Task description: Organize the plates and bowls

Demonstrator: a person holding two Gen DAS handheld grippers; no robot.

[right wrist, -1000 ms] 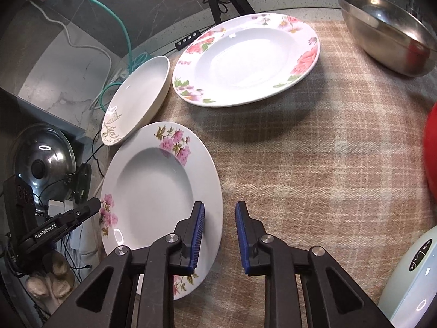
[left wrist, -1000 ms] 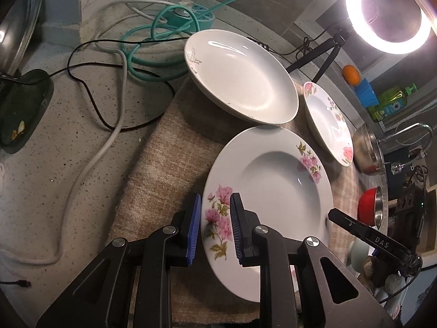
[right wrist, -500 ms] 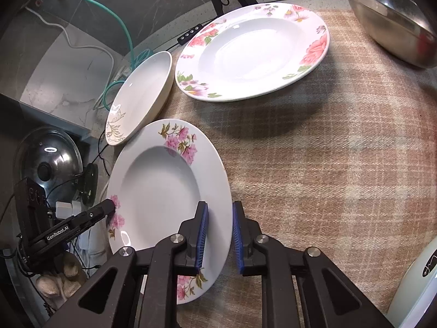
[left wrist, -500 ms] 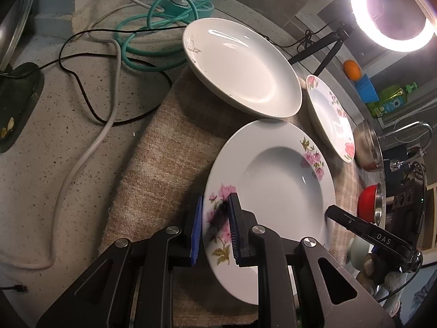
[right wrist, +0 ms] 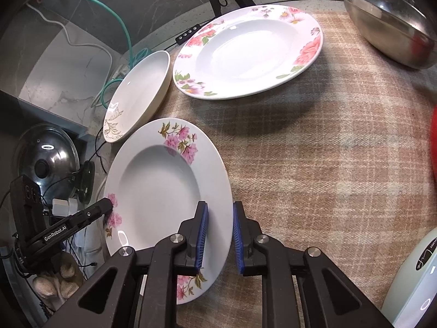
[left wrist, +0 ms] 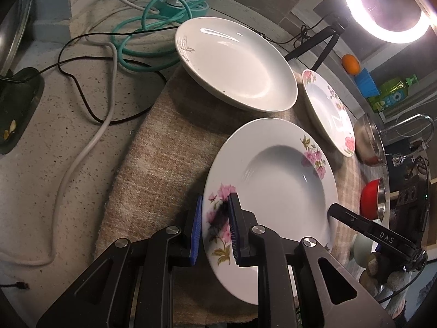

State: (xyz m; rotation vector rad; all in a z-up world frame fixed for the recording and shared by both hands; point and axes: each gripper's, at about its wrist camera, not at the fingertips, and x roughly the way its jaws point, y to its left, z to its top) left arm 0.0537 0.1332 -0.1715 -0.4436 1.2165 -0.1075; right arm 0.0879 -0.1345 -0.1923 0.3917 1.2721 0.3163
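Where the left wrist camera looked forward, the left gripper was seen low over the near left rim of the pink-flowered plate, its blue pads brought narrow on either side of that rim. Whether the pads were pressed onto the rim could not be told. The plate was lifted at this edge, and a shadow was cast under it on the checked cloth. At its far rim the tip of the right gripper was seen against the plate. A plain white dish was set beyond, just beside a rose-patterned plate that was partly hidden by the near plate's rim. A steel bowl and a red bowl were only partly made out at the right edge. Cables were strewn over the speckled counter, and a ring lamp was glaring above.

From the right wrist camera, the right gripper was seen straddling the near right rim of the pink-flowered plate, its jaws narrow with the rim between them; contact was not clear. The left gripper was seen at the opposite rim. The white dish was tilted against the cloth's edge, and the rose-patterned plate lay flat on the checked cloth. The steel bowl was cut off at the top right, and a pot lid was seen at the left.
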